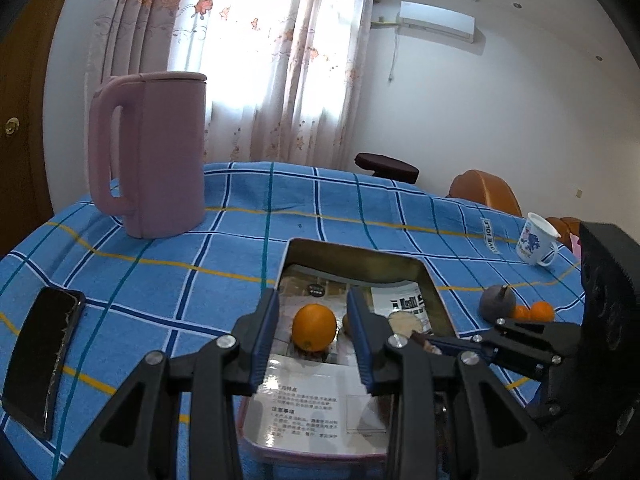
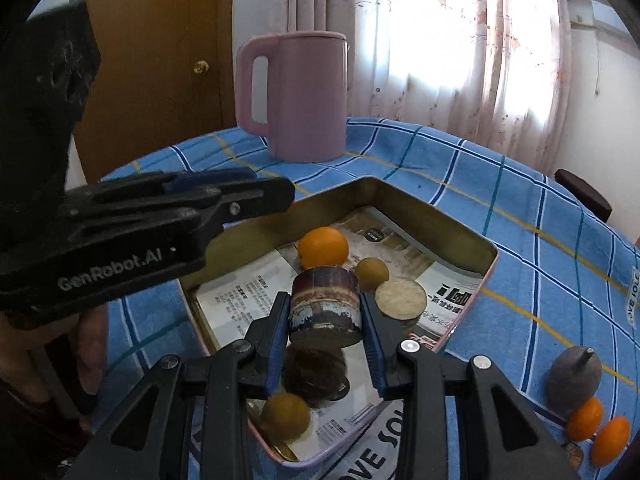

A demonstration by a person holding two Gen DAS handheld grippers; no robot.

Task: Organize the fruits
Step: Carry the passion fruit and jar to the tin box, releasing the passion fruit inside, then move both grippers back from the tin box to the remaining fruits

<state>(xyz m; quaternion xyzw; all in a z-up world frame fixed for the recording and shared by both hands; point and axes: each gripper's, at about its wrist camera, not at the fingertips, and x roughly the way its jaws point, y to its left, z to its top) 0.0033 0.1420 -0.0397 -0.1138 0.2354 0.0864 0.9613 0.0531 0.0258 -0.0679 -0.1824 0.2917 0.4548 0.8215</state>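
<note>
A metal tin (image 1: 352, 254) (image 2: 432, 210), lined with printed paper, lies on the blue checked tablecloth. In it sit an orange (image 1: 314, 327) (image 2: 323, 247), two small yellow-brown fruits (image 2: 372, 273) (image 2: 286, 416), a pale round disc (image 2: 401, 298) and a dark round piece (image 2: 316, 372). My left gripper (image 1: 313, 338) is open above the tin, its fingers on either side of the orange without touching it. My right gripper (image 2: 325, 312) is shut on a brown cylindrical block (image 2: 325, 306), held above the tin. Two small oranges (image 2: 598, 428) (image 1: 536, 312) lie outside the tin beside a grey pear-shaped weight (image 2: 572, 380) (image 1: 498, 302).
A pink kettle (image 1: 148, 152) (image 2: 298, 94) stands at the far side of the table. A black phone (image 1: 42, 358) lies at the left edge. A white mug (image 1: 536, 244) stands at the right. Chairs (image 1: 486, 192) stand beyond the table.
</note>
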